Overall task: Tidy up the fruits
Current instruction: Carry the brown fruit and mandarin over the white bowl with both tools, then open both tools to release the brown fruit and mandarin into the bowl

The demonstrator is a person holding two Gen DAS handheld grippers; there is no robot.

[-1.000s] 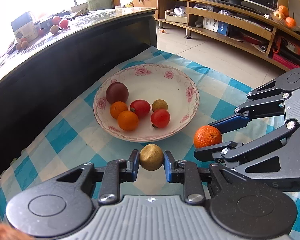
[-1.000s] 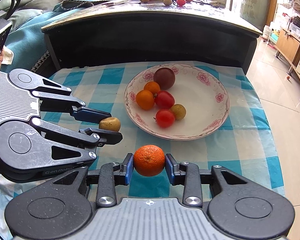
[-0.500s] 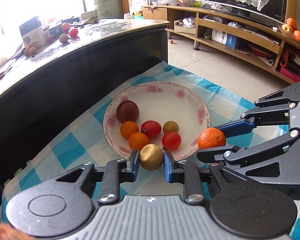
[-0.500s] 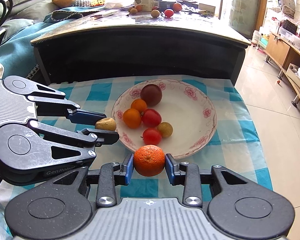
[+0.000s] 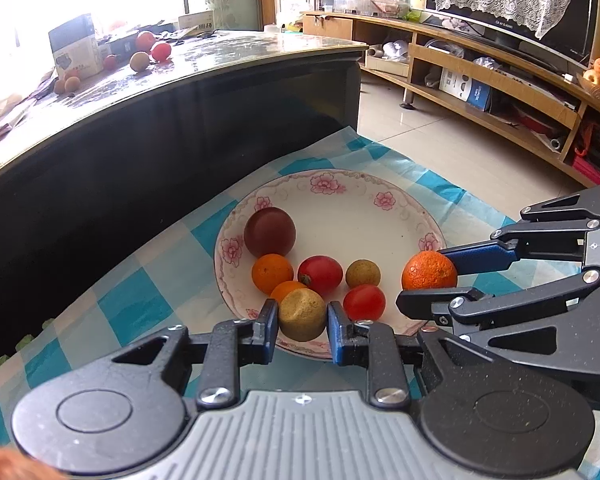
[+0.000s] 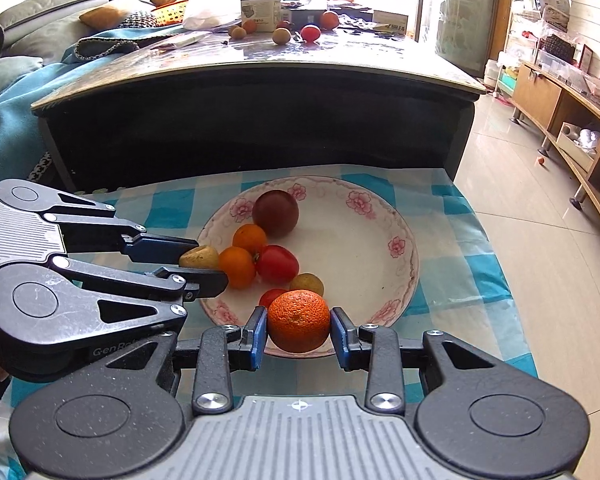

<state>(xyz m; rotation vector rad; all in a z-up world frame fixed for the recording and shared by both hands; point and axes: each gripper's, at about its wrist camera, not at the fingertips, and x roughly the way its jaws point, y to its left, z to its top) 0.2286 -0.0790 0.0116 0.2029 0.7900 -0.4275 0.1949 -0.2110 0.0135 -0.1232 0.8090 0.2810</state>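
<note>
A white plate with pink flowers sits on a blue checked cloth. It holds a dark plum, two small oranges, two red tomatoes and a small tan fruit. My left gripper is shut on a tan-yellow fruit above the plate's near-left rim. My right gripper is shut on an orange mandarin above the plate's near rim.
A dark glass-topped table stands just behind the cloth, with loose fruits and a box on it. A wooden TV shelf runs along the right. Tiled floor lies to the right.
Both grippers have risen and moved forward with their fruits, from over the cloth in front of the plate to above the plate's near rim.
</note>
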